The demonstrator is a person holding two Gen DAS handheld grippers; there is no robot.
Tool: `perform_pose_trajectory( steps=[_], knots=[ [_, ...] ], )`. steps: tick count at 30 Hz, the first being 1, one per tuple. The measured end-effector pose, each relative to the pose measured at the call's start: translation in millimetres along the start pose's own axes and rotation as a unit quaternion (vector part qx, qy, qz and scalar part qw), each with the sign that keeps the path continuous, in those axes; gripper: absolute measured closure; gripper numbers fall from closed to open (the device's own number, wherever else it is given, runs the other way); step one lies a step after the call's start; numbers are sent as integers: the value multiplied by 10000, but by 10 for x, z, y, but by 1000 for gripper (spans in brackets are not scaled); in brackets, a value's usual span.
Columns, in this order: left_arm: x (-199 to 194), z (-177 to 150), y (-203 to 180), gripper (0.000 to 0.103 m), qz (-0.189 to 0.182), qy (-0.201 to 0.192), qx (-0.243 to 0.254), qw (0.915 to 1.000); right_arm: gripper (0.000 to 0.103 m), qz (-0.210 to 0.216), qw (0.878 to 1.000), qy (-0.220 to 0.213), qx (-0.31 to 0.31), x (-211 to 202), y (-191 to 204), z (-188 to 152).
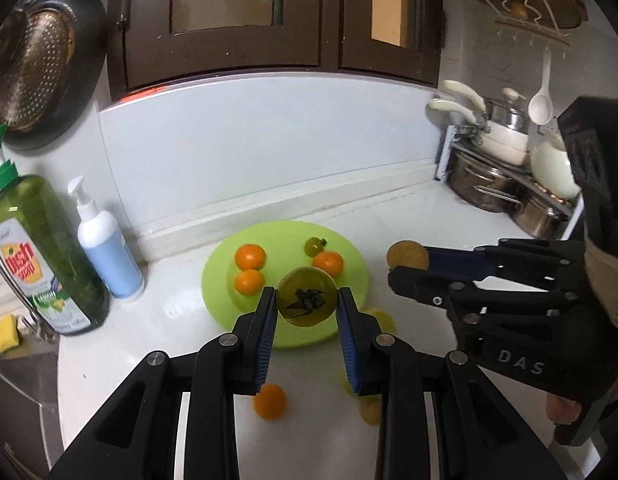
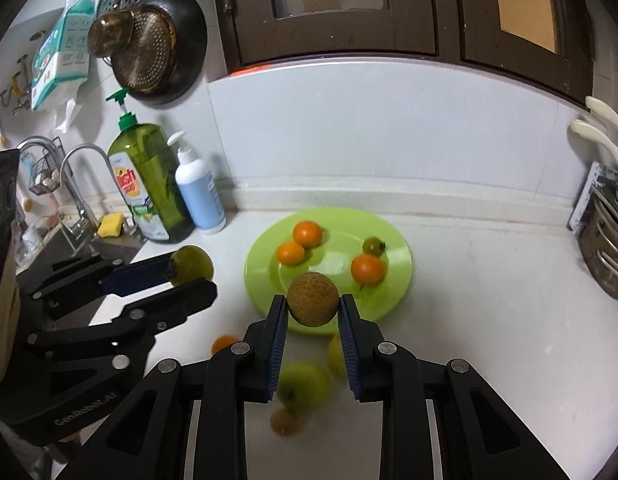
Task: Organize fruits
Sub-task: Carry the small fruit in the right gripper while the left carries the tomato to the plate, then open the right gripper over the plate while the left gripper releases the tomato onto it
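Above the green plate (image 1: 225,280), the left gripper (image 1: 307,300) pinches a green persimmon (image 1: 307,298) and the right gripper (image 2: 313,304) pinches a brown pear (image 2: 313,298). Lower each onto bare plate, clear of the tangerines (image 2: 367,269), and let go only once it rests so neither rolls.

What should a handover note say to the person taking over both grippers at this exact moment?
Left gripper: shut on a green tomato.
Right gripper: shut on a brown round fruit.
Both are held above the near rim of the green plate.
Done: three oranges and a small green fruit lie on the plate.
Left: set down both held fruits; then collect the orange, green apple and other fruit on the counter.
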State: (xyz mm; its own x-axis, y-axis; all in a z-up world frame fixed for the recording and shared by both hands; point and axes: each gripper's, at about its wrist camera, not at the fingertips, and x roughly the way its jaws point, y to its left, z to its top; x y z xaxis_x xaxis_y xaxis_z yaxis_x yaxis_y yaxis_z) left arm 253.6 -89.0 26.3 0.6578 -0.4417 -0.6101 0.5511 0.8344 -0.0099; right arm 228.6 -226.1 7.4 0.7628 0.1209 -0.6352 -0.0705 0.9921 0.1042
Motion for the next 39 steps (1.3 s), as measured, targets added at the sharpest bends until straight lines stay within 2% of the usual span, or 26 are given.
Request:
perform_pose_trajectory(
  steps=[8, 20, 39],
  knots=[
    [377, 255, 138, 73, 32, 143, -47, 9999, 76, -51, 10000, 80, -11, 326, -112, 294],
    [1042, 551, 321, 73, 21, 447, 39, 9990, 76, -32, 9988, 473, 110, 979, -393, 576],
    [2060, 654, 600, 73, -36, 1239, -53, 9923, 76, -42, 9927, 1169, 299, 1881, -796, 711]
  ],
)
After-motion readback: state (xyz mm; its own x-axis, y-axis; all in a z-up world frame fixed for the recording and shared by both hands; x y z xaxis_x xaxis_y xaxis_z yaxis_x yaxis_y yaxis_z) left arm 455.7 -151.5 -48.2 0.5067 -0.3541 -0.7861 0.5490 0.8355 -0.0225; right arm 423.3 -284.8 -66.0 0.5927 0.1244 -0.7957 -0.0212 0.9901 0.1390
